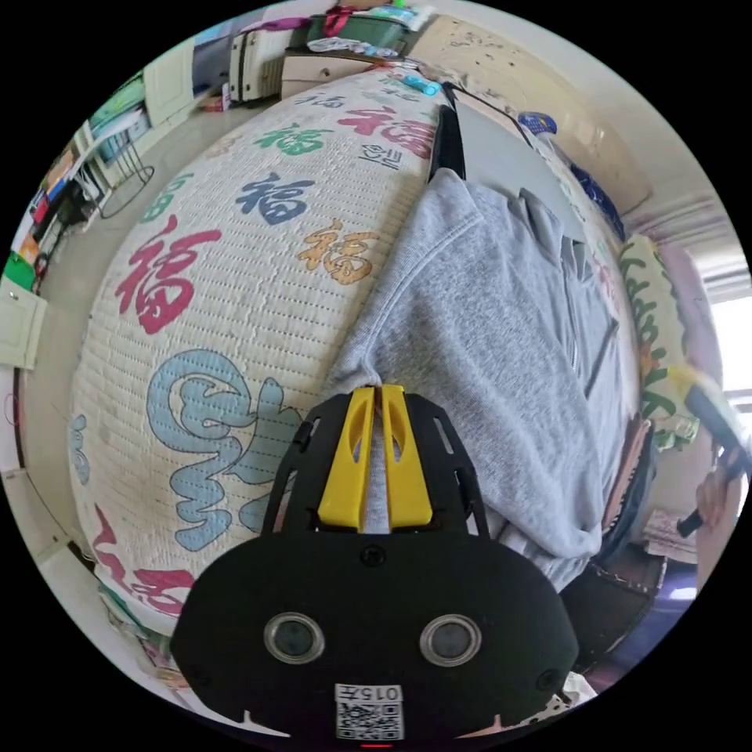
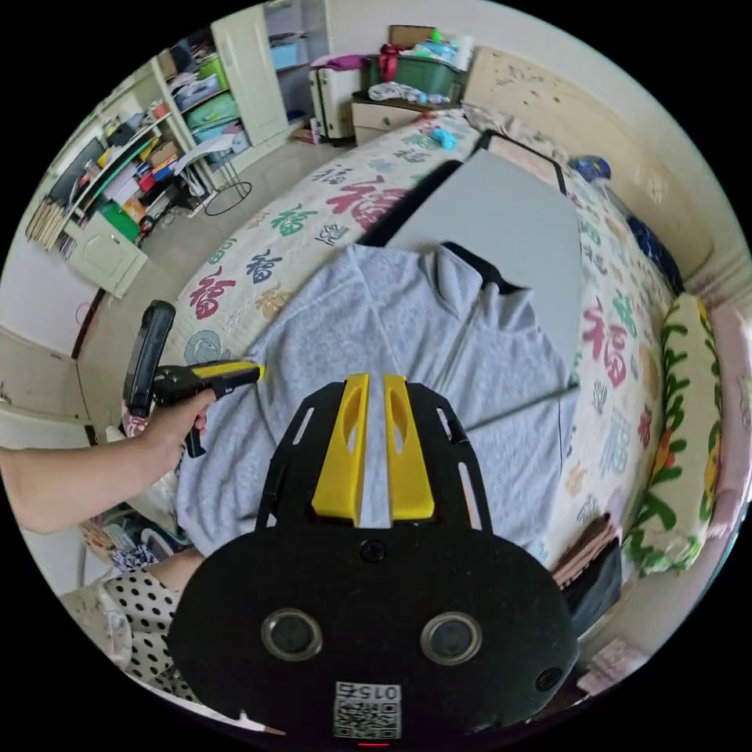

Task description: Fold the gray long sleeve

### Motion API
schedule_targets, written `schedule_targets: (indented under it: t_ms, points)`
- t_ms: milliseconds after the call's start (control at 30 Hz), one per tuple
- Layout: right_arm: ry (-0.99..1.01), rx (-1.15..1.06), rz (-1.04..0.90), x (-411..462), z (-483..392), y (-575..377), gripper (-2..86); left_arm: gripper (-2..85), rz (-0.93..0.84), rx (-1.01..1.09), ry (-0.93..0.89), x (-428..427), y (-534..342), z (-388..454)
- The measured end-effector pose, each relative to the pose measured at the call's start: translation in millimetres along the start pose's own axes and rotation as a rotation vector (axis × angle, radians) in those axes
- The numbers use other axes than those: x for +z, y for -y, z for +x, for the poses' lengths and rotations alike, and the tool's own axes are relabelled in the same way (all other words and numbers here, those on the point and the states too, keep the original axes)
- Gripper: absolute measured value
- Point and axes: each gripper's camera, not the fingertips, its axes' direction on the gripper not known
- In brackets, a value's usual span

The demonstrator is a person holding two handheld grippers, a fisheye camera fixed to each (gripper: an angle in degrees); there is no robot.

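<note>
both grippers had their yellow jaws nearly shut. left gripper (image 1: 381,389) pinched the edge of the gray long sleeve (image 1: 501,345), with a strip of gray cloth squeezed between its two jaws. in the right gripper view, that same gripper sat in a hand (image 2: 176,427) at the top's side edge. right gripper (image 2: 374,377) was over the middle of the gray long sleeve (image 2: 407,329); gray cloth showed in the thin gap between its jaws, but i could not tell if it had hold of any. the gray top lay spread flat on a bed quilt (image 2: 313,211) with big colored signs, its zip and collar facing up, partly over a gray board (image 2: 509,219).
</note>
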Motion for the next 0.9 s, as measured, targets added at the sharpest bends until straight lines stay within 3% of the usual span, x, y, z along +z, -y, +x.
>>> schedule_targets:
  t_ms: [133,367,467,700,900]
  points:
    - [0.142,-0.022,-0.076,39,-24,63,6.8,0.4,0.044,0.017,0.018,-12,-1,-4]
    - [0.204,0.120,-0.217,86,-26,130,11.8,6.9,0.126,-0.337,-0.434,-32,-13,-101]
    - [0.203,0.078,-0.263,91,-40,140,11.1,5.9,0.144,-0.417,-0.511,-31,-12,-119]
    - [0.103,-0.056,-0.272,73,-81,160,0.8,0.2,0.217,-0.497,-0.548,-57,3,-134]
    - [0.066,-0.109,-0.291,65,-107,172,2.7,1.4,0.188,-0.414,-0.330,-78,53,-117]
